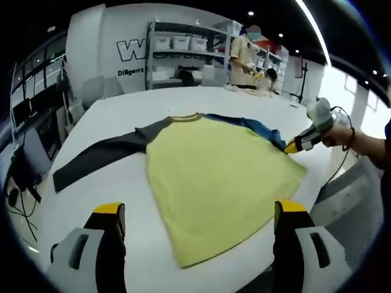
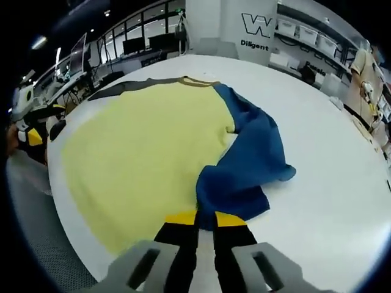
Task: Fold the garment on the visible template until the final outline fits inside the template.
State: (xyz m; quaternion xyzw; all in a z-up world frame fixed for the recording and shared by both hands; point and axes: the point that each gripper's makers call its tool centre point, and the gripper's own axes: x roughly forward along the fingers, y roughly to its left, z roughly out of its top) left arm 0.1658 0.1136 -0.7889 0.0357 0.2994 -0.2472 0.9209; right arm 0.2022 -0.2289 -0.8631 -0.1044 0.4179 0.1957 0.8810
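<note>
The right claw (image 2: 205, 221) is pinching its jaws together on the cuff end of the blue sleeve (image 2: 244, 165), evidently to carry it over the yellow body of the garment (image 2: 134, 152) lying just ahead on the white table (image 2: 330, 146). The left claw (image 1: 198, 210) is hovering with jaws spread wide and empty, the garment's hem lying just beyond them. Further out, the grey sleeve (image 1: 98, 155) is lying extended and unfolded. No template outline is discernible. A person (image 1: 244, 58) is standing beyond the table.
</note>
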